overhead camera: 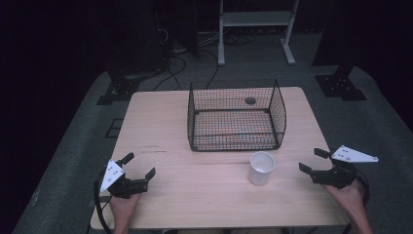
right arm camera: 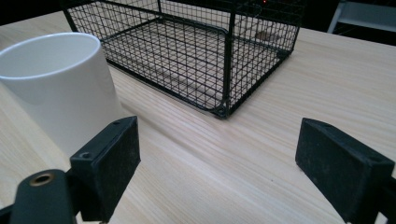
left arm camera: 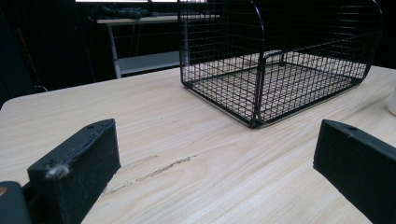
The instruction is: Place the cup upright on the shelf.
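Observation:
A white cup (overhead camera: 261, 167) stands upright on the wooden table (overhead camera: 170, 141), just in front of an empty black wire basket (overhead camera: 235, 116). To the cup's right, near the table's right edge, my right gripper (overhead camera: 313, 160) is open and a short gap apart from it. In the right gripper view the cup (right arm camera: 58, 84) rises at the left behind one jaw, the basket (right arm camera: 196, 51) beyond. My left gripper (overhead camera: 140, 165) is open at the front left with nothing between its jaws. The left gripper view looks across bare wood to the basket (left arm camera: 280, 60).
A round hole (overhead camera: 250, 101) in the tabletop shows through the basket's back. Beyond the table stand a white metal frame (overhead camera: 255, 22) and dark stands with cables on the grey floor. Bare wood lies between my two grippers and left of the basket.

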Demonstrator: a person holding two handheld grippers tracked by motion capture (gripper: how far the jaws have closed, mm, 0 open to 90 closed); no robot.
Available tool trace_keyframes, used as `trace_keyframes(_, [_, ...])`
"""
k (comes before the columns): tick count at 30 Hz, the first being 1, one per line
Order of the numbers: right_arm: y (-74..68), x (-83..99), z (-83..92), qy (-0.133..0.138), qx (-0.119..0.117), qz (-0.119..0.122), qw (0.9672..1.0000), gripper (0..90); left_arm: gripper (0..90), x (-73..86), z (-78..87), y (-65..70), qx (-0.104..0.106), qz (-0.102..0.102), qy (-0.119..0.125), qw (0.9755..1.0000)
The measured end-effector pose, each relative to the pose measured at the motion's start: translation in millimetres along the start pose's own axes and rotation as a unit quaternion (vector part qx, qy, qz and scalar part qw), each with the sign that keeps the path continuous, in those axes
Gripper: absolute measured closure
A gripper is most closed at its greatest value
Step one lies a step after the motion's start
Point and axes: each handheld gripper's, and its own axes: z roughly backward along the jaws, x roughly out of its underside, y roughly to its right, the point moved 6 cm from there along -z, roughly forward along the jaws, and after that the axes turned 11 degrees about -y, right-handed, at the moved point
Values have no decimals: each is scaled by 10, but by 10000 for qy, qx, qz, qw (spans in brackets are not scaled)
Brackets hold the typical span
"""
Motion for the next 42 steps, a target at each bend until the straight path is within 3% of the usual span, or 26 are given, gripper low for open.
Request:
trace_keyframes(31, [-424,-147,-112,-172,-604,535,9966,92,0,2,9,11,28,-26,-10,10000])
trace_keyframes(42, [-656,-198,-232,-302,-965,734,9922,47,0,0,10,10,29,-33,3,10000])
